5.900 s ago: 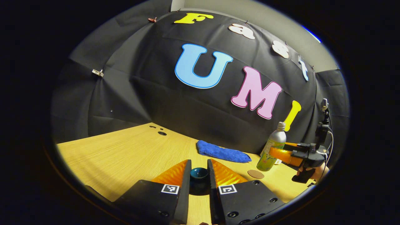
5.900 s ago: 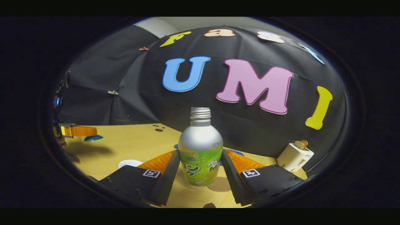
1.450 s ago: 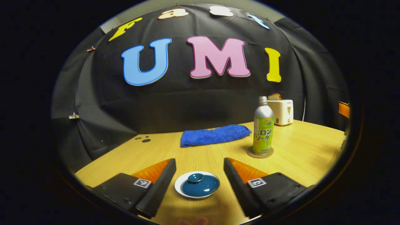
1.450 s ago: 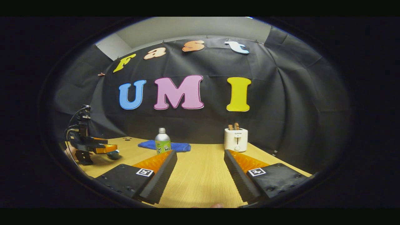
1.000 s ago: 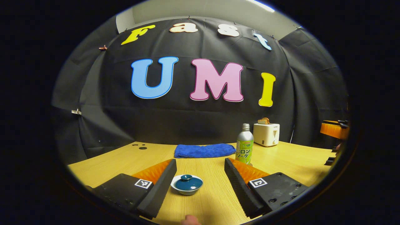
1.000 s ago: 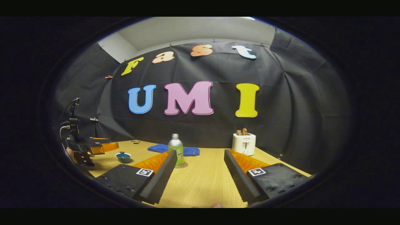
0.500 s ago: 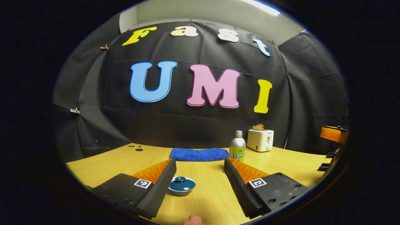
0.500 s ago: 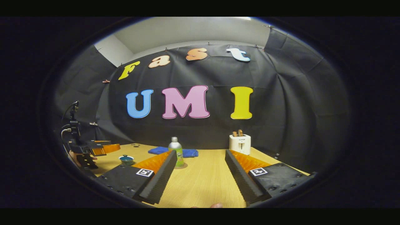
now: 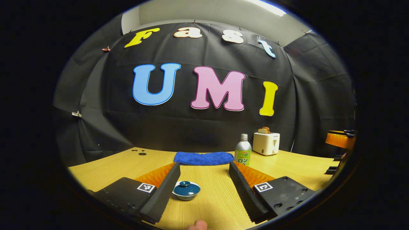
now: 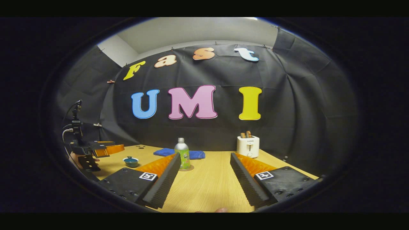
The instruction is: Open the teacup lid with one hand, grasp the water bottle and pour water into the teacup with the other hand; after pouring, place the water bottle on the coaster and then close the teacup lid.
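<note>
A white teacup with its blue lid on stands on the wooden table, just ahead of my left gripper, which is open and empty. The silver and green water bottle stands upright farther back to the right. In the right gripper view the bottle rests on a round brown coaster, and the lidded teacup sits at the left beside the left gripper held by a hand. My right gripper is open, empty, and well back from the bottle.
A folded blue cloth lies at the back of the table by the black wall. A white toaster with bread in it stands at the back right. Bare tabletop spreads in front of the right gripper.
The bottle was let go on the coaster and the lid set back on the teacup. Both grippers have since drawn back from the table; in the last half second almost nothing moved.
</note>
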`<state>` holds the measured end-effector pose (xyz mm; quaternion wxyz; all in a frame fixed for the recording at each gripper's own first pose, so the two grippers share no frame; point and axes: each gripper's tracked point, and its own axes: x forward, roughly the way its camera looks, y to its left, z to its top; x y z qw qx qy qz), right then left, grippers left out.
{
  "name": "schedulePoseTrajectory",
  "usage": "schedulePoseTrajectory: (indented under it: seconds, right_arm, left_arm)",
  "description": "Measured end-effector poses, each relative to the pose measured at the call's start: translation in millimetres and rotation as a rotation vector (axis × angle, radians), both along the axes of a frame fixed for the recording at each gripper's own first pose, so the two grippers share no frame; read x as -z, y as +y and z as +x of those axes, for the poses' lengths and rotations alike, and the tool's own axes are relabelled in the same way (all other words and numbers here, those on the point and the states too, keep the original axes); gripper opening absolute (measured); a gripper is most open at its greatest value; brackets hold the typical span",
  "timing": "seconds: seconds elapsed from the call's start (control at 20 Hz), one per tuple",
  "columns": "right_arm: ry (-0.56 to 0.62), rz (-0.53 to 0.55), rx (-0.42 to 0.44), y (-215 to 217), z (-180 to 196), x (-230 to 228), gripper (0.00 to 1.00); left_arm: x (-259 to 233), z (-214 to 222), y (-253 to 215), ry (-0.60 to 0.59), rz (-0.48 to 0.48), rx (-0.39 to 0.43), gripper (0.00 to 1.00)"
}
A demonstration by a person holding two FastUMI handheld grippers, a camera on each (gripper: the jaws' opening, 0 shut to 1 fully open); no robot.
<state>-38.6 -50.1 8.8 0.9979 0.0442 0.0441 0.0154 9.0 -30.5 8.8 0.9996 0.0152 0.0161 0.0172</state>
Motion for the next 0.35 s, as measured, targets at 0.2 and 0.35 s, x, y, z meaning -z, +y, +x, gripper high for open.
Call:
schedulePoseTrajectory:
  seconds: [0.2,0.35]
  right_arm:
    - [0.001,-0.006,-0.003,0.6,0.2,1.4,0.95]
    - [0.0,-0.008,-0.003,0.3,-1.7,-6.0,0.95]
  left_arm:
    - [-0.4,0.4,0.2,0.0,0.003,0.0,0.96]
    - [-1.9,0.1,-1.2,-0.003,0.002,0.002,0.96]
